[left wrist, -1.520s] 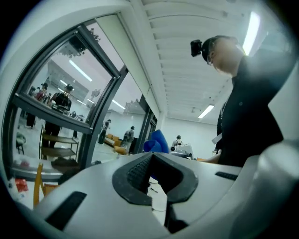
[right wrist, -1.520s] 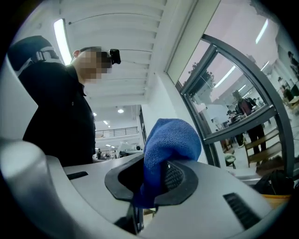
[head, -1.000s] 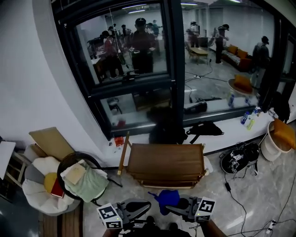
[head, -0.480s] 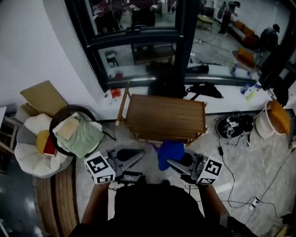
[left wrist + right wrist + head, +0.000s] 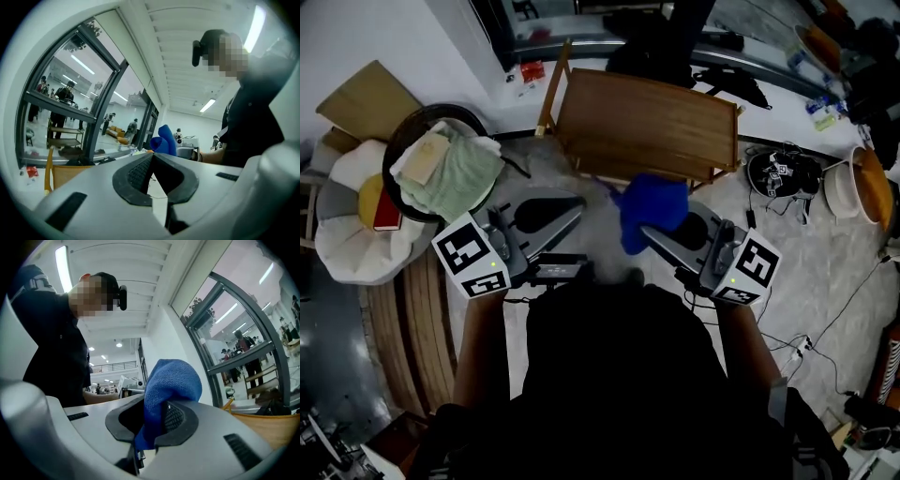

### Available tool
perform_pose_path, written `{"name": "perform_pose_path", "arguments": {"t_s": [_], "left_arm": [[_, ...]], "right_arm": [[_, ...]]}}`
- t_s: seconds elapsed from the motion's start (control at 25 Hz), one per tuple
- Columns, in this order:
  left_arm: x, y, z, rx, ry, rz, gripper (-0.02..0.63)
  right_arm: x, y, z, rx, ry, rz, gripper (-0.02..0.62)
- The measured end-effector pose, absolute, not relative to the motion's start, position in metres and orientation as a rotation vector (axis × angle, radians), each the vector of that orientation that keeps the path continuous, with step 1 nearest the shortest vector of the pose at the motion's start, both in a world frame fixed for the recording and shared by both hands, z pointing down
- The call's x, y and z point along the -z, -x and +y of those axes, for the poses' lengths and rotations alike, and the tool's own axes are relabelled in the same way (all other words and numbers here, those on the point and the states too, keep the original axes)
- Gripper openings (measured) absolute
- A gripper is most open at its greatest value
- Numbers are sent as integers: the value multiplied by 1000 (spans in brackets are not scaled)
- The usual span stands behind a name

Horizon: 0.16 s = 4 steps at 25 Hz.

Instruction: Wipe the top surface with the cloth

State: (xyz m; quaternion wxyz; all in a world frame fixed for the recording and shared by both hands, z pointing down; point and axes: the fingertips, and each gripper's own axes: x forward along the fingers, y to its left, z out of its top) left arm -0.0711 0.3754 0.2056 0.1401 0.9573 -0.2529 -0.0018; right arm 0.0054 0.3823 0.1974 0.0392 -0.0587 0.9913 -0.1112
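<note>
The right gripper [image 5: 649, 232] fingers are clenched on the blue cloth [image 5: 652, 208], just short of the wooden surface [image 5: 647, 117] ahead (long axis crosswise); the left gripper [image 5: 575, 208] fingers are pressed together, empty

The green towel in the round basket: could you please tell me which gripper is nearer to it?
Left. The left gripper is just right of the green towel; the right gripper, holding the blue cloth, is farther right.

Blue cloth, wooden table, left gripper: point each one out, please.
blue cloth [image 5: 654, 208]: head view, middle of the bunched fabric.
wooden table [image 5: 647, 112]: head view, bare centre of its slatted top.
left gripper [image 5: 577, 205]: head view, where its closed jaw tips meet.
</note>
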Motion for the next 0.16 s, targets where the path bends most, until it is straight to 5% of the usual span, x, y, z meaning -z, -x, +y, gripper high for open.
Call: {"name": "perform_pose_path", "arguments": {"t_s": [0.16], "left_arm": [[-204, 79, 369, 12, -2782, -733, 8]], "right_arm": [[-194, -1, 374, 301, 171, 3056, 61]]}}
